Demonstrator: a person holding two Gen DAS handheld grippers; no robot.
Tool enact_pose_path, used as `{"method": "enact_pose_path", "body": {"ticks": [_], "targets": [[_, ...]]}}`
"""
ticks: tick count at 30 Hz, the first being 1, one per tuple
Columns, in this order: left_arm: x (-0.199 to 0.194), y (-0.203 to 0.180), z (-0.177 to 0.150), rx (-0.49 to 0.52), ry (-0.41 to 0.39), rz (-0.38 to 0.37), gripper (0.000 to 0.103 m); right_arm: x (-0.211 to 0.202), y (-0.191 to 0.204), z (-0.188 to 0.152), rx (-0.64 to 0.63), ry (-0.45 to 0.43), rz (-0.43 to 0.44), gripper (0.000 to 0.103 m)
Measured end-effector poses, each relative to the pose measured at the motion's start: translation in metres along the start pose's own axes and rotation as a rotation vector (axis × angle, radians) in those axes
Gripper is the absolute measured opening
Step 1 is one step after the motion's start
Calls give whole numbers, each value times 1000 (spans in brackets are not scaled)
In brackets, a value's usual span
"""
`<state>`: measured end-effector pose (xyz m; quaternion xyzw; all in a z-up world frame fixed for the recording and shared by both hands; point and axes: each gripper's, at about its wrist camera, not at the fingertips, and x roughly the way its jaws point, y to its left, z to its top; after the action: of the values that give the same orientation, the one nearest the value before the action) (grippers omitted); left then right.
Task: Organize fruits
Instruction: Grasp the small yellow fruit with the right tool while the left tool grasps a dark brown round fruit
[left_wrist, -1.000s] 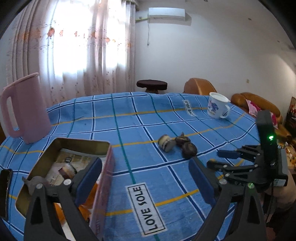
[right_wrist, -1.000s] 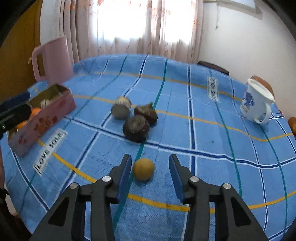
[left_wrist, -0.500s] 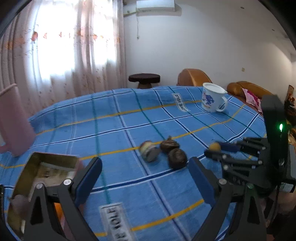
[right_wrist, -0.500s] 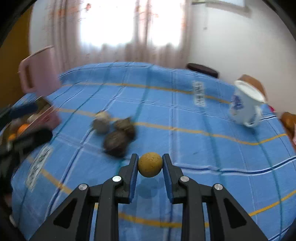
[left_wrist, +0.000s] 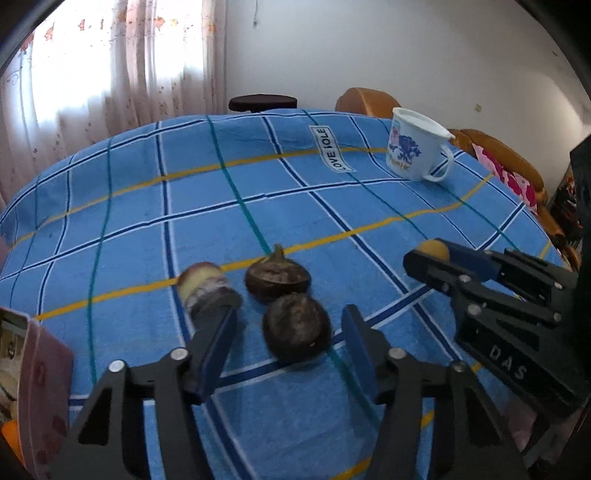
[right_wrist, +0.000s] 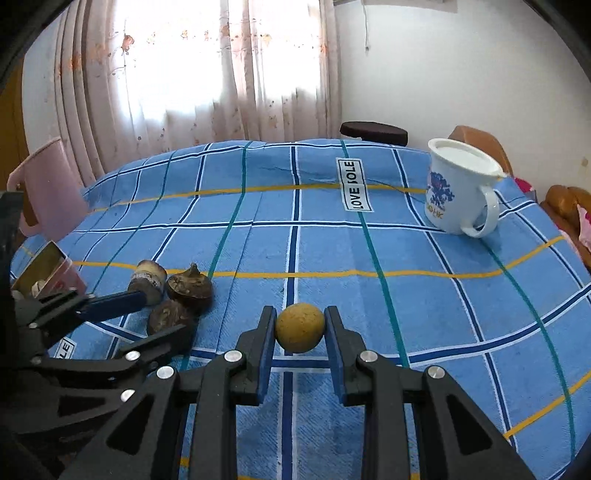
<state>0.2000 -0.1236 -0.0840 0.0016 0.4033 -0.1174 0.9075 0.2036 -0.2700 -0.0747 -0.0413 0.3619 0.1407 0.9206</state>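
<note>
A dark round fruit (left_wrist: 295, 326) lies on the blue checked tablecloth (left_wrist: 221, 206) between the fingers of my left gripper (left_wrist: 286, 345). Its jaws are closing, and a gap still shows on both sides of the fruit. Just behind it sit a dark fruit with a stem (left_wrist: 277, 277) and a cut, pale-ended piece (left_wrist: 207, 286). My right gripper (right_wrist: 300, 332) is shut on a small yellow-brown round fruit (right_wrist: 300, 326), held just above the cloth. In the left wrist view the right gripper (left_wrist: 424, 254) stands to the right of the cluster.
A pink tin box (left_wrist: 37, 387) with items inside sits at the left edge. A white mug with blue print (right_wrist: 458, 192) stands at the back right. A pink pitcher (right_wrist: 44, 188) stands at the back left. Chairs and a stool ring the table.
My left gripper has swung from the tin box over to the dark fruits and has narrowed around the nearest one. My right gripper has shut on the yellow fruit and lifted it.
</note>
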Motion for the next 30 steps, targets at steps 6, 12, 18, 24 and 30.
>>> {"method": "enact_pose_path", "body": {"ticks": [6, 12, 18, 24, 30], "targets": [[13, 0, 2, -10, 62, -22, 40, 0, 6, -1, -31, -3, 6, 28], [1, -2, 0, 6, 7, -39, 39, -11, 7, -2, -41, -61, 17, 28], [-16, -5, 0, 25, -82, -28, 40, -20, 7, -3, -44, -109, 40, 28], [-25, -1, -1, 8, -141, -30, 40, -27, 8, -4, -49, -148, 54, 28], [-37, 3, -3, -14, -209, -27, 39, -37, 10, -7, -59, -203, 73, 28]]}}
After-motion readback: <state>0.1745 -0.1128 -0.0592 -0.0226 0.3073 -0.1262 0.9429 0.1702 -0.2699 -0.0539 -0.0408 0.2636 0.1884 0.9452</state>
